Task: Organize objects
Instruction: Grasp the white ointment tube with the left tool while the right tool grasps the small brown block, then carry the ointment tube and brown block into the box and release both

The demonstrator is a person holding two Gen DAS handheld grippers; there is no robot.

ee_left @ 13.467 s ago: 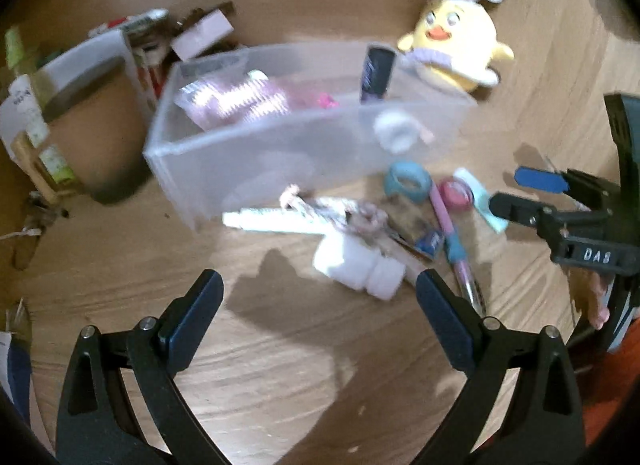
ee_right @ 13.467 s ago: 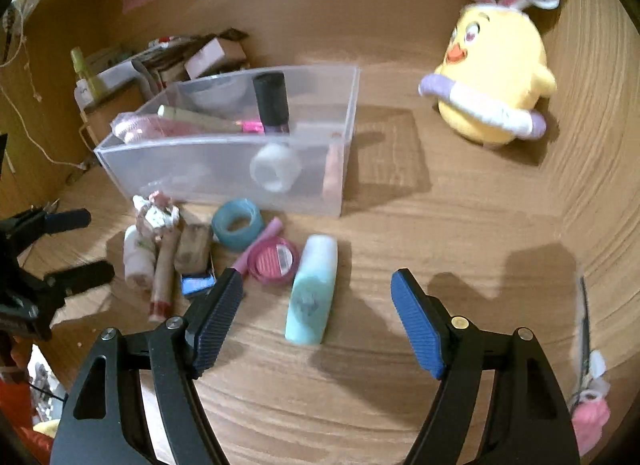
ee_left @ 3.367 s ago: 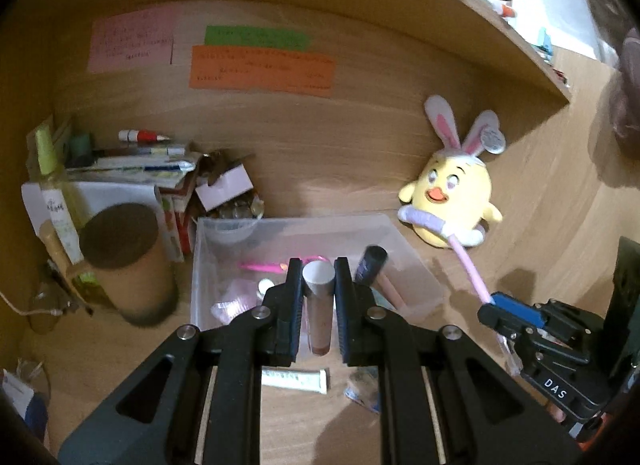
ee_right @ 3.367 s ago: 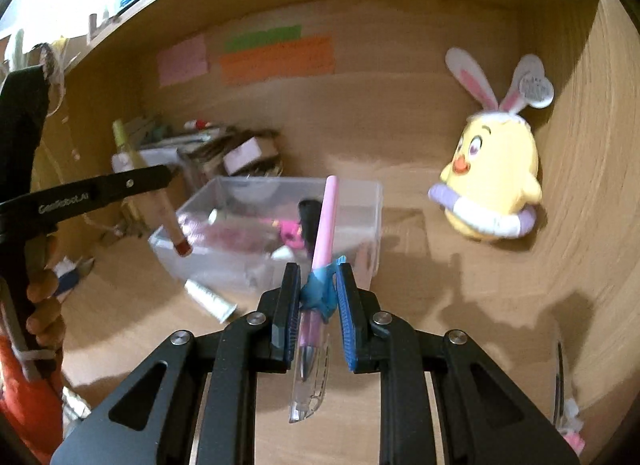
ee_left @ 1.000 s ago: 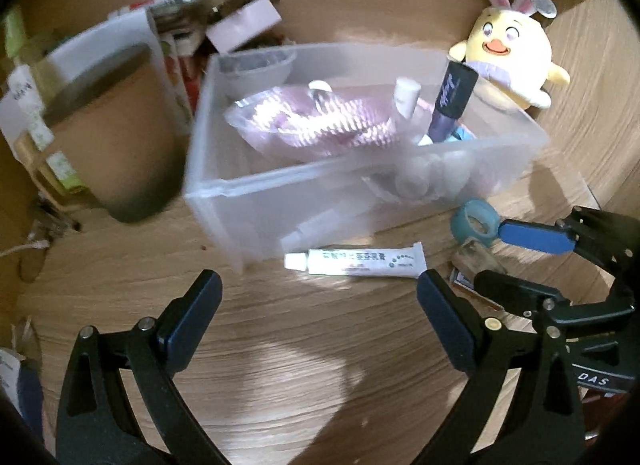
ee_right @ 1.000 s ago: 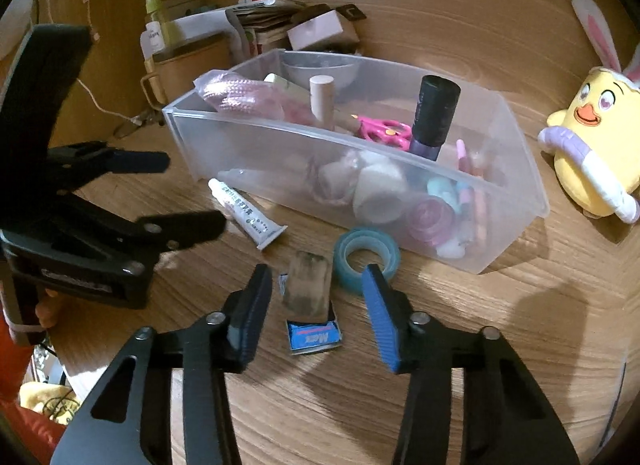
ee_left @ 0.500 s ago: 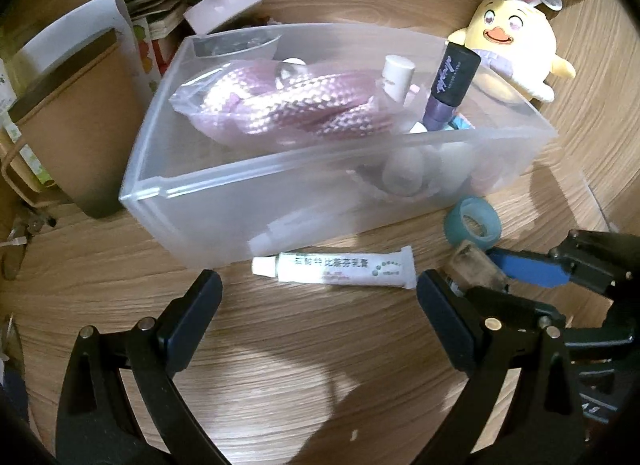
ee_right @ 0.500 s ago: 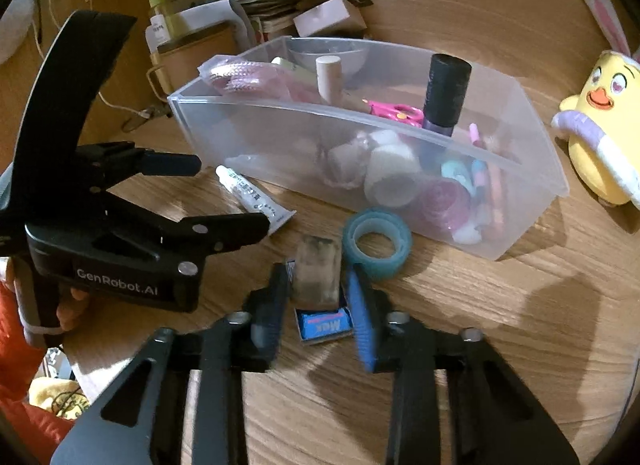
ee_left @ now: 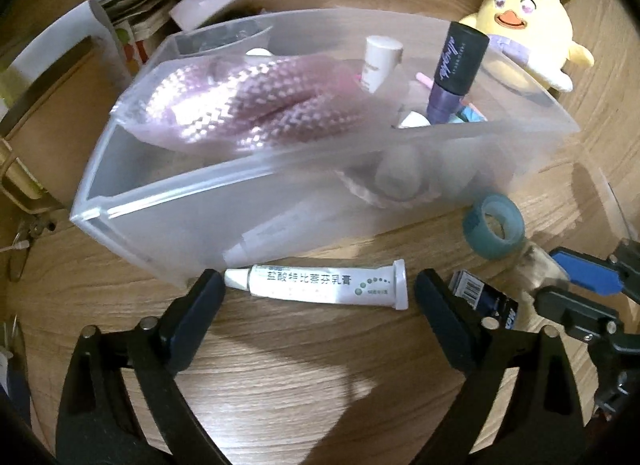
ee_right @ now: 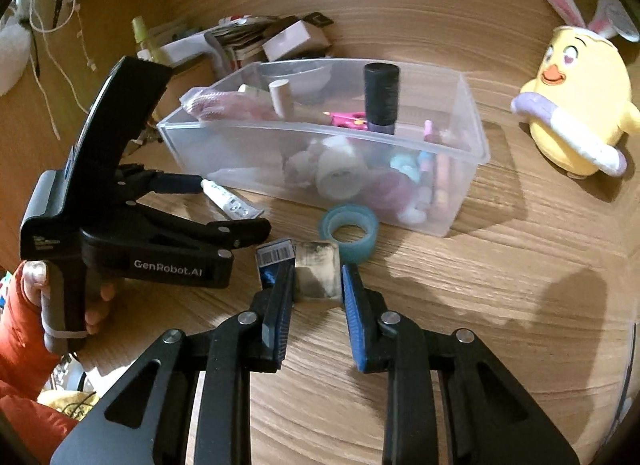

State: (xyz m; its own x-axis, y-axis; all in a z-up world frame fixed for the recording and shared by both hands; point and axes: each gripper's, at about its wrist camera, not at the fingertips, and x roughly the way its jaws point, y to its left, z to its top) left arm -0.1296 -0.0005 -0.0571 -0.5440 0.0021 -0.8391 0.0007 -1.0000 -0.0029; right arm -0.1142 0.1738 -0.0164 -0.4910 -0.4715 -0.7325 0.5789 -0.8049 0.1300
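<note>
A white ointment tube lies on the wooden desk just in front of the clear plastic bin. My left gripper straddles the tube lengthwise, its jaws closing; the pads stand just off the tube's two ends. My right gripper is shut on a smudged grey-white eraser, held just above the desk. A dark blue sleeve with a barcode lies against its left finger. A teal tape roll stands between the eraser and the bin. The bin holds several cosmetics and a pink pouch.
A yellow plush chick sits at the right by the back wall. A brown cardboard container and stacked boxes and papers crowd the left rear. A hand in an orange sleeve grips the left tool.
The right jaws closed on the eraser and drew it off the blue sleeve. The left gripper moved in toward the bin until its fingers came level with the tube's ends.
</note>
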